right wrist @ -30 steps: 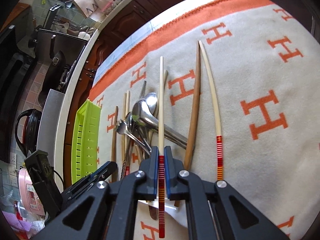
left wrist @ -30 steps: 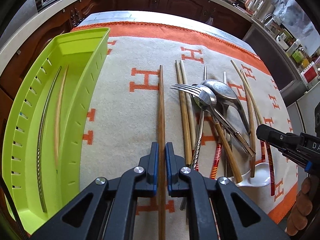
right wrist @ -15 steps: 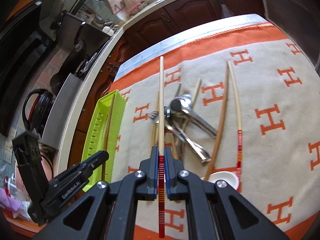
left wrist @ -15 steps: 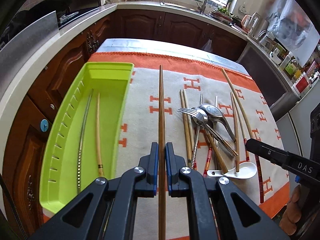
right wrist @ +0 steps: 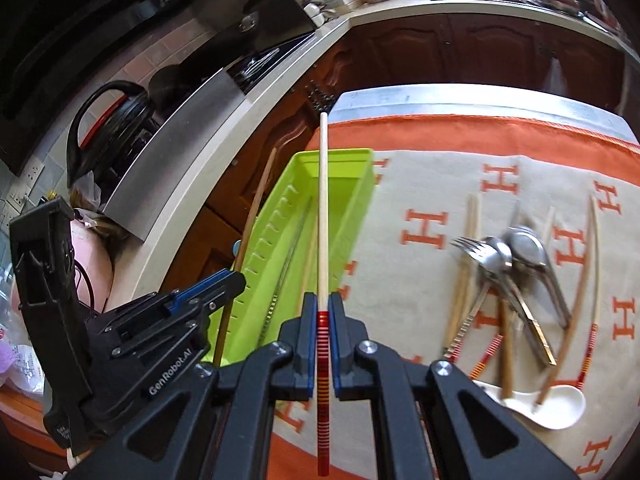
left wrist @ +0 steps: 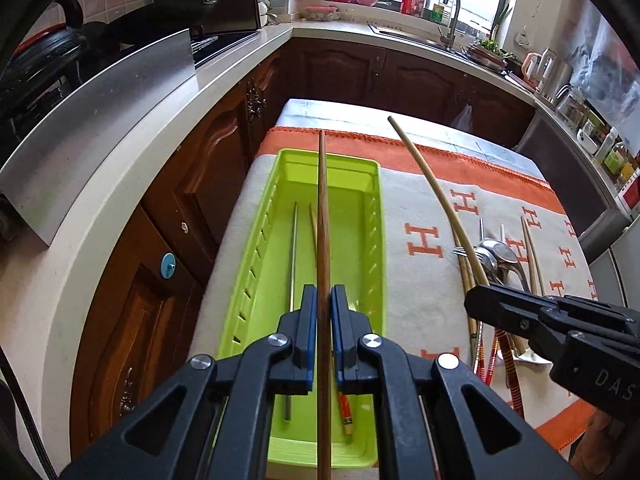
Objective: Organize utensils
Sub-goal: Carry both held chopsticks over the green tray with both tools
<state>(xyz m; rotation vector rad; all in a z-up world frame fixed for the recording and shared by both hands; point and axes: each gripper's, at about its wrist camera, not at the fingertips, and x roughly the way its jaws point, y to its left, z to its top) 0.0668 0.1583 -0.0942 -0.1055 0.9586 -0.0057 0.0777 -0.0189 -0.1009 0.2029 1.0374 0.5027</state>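
Kitchen table, green tray (left wrist: 362,216) holds two chopsticks; each tool pinching one chopstick: left tool (left wrist: 324,312) brown, right tool (right wrist: 323,316) red-banded.

Tray (left wrist: 376,216): glossy lime plastic, slotted wall. Cloth (left wrist: 420,280): matt woven, cream with orange. Brown chopstick (left wrist: 323,216): smooth wood. Pale chopstick (right wrist: 322,208): matt wood, red-striped lacquered end. Fork (right wrist: 476,248), spoons (right wrist: 524,244): polished metal. Soup spoon (right wrist: 560,408): glossy white ceramic.

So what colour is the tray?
Lime green tray, clearest in the left wrist view.
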